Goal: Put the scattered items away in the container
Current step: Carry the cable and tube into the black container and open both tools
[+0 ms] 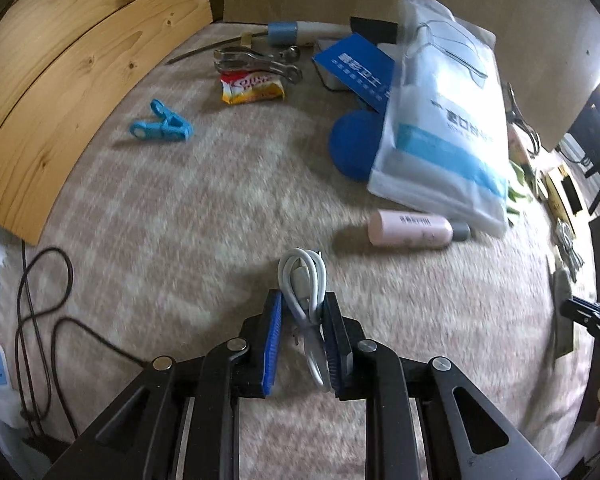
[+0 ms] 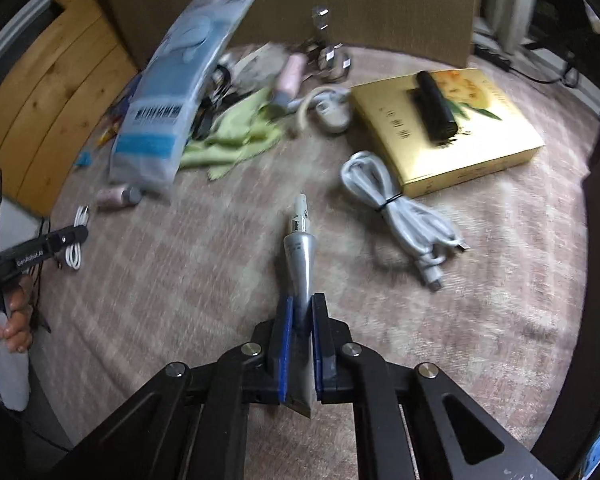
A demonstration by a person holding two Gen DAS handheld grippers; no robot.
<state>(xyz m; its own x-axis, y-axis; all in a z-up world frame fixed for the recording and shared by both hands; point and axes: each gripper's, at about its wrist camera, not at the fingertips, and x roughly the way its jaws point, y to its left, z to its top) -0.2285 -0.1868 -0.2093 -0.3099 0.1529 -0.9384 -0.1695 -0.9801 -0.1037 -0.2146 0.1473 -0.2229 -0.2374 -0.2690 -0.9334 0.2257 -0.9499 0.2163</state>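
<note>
Above the checked blanket (image 1: 220, 208), the left gripper (image 1: 302, 312) is clamping a coiled white cable (image 1: 302, 280) and the right gripper (image 2: 300, 312) a silver tube (image 2: 300, 256), both probably needing carrying to the container, which I cannot identify.

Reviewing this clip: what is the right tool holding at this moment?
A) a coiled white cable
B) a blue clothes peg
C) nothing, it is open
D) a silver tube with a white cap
D: in the right wrist view the right tool is shut on the flat end of a silver tube whose white cap points away from it; the small coiled white cable sits in the left tool instead.
</note>
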